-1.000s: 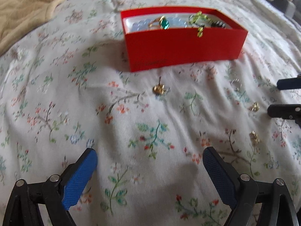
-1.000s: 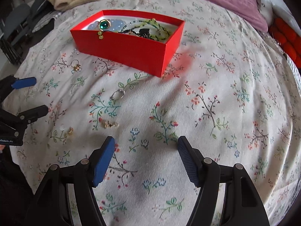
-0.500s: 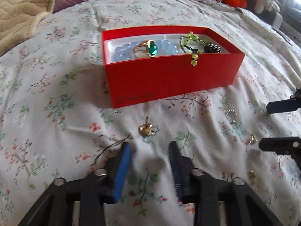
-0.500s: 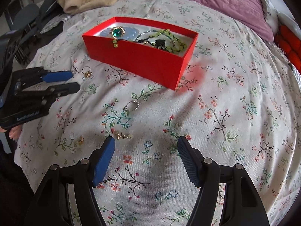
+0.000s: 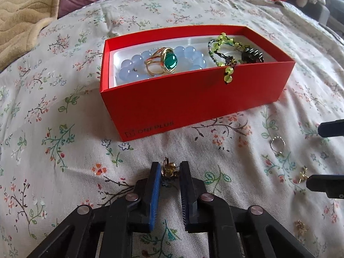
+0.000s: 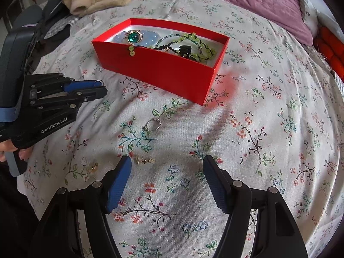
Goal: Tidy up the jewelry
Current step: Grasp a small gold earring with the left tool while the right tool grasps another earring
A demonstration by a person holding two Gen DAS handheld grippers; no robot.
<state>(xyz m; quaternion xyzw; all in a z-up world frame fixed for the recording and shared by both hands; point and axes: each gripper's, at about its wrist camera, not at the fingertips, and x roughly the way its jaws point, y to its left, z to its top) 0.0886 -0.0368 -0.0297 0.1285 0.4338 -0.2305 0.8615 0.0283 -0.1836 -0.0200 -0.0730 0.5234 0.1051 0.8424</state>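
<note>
Left view: left gripper (image 5: 169, 171) fingers clamped on the gold ring (image 5: 168, 169), lower centre, just before the red box (image 5: 193, 99); lift straight, keep squeezing.
Right view: right gripper (image 6: 166, 181) fingers apart, over the earring (image 6: 143, 160), bottom centre on the bed (image 6: 268, 111).

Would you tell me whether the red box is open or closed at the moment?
Open. The red box has no lid on it, and the green-stone ring and blue beads inside show from above.

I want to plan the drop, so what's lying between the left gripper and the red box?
Only bare floral bedspread, seen in the left wrist view. The left gripper, closed around a small gold ring, faces the red box with nothing between.
</note>
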